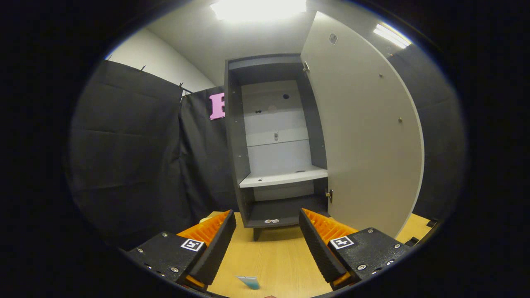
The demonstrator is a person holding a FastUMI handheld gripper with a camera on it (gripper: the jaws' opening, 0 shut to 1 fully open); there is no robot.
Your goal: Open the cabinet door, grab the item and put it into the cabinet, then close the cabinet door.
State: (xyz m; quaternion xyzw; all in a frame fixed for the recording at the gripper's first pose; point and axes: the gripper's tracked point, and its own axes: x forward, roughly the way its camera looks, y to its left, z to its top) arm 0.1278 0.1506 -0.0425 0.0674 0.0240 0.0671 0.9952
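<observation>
A tall dark grey cabinet (238,136) stands on the wooden table straight ahead of my fingers. Its pale door (364,136) is swung wide open to the right, hinged on the cabinet's right side. Inside, a white shelf (283,178) crosses the middle, above a dark bottom compartment (281,211). A small light blue item (249,282) lies on the table low between my fingers, close to the camera. My gripper (267,223) is open, with nothing between its fingers, and sits a short way in front of the cabinet.
The wooden table (273,256) runs from under the fingers to the cabinet's foot. Black cloth walls (136,157) close the left side and stand behind the open door on the right. A ceiling light glares above.
</observation>
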